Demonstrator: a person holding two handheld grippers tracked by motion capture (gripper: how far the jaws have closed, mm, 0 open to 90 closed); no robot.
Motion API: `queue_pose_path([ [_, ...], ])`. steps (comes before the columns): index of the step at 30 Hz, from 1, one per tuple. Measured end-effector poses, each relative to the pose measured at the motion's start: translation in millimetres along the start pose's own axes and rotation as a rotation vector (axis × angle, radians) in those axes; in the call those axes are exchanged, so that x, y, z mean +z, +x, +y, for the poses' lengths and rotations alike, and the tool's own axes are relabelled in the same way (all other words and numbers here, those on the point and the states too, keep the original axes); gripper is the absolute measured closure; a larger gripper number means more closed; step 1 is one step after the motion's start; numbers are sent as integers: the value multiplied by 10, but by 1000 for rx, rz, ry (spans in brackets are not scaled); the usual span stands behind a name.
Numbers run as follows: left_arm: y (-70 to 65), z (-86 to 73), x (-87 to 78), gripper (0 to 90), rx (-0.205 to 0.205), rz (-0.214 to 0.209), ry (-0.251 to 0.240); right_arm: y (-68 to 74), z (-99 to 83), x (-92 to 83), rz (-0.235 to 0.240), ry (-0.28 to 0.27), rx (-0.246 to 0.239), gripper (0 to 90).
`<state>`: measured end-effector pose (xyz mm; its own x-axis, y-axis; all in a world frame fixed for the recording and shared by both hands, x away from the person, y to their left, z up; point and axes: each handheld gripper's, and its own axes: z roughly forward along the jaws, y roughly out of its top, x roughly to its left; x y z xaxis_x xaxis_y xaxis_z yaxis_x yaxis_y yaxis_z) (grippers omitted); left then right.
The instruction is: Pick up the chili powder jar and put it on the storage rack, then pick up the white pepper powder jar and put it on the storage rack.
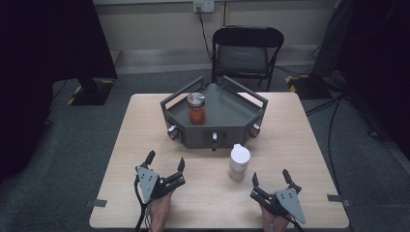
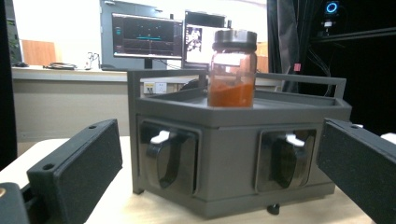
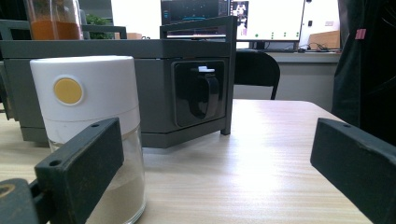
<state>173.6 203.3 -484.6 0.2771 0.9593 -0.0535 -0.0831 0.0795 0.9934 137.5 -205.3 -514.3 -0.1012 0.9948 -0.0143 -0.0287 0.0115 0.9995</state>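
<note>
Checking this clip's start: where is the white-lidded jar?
High view: the white-lidded jar stands on the table, before the grey tray stand, nearest the right gripper.

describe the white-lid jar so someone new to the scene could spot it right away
On the wooden table, find the grey hexagonal rack at the centre back. The white-lid jar stands on the tabletop just in front of the rack's right front corner. Unlike the metal-lidded jar of orange powder on top of the rack, it holds pale powder and has a yellow dot.
</note>
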Motion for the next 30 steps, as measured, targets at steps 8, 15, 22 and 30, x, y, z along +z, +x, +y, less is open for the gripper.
queue_pose_path([
  [8,-26,-236,-158,0,-9,27,20,5,0,0,-3,0,0,12],
  [15,-16,-376,-220,0,-12,49,19,6,0,0,-3,0,0,12],
  [22,-24,-393,-234,0,2,57,22,8,0,-1,-5,0,0,12],
  [30,-117,-318,-172,0,49,89,76,6,-2,-2,-4,-1,0,12],
])
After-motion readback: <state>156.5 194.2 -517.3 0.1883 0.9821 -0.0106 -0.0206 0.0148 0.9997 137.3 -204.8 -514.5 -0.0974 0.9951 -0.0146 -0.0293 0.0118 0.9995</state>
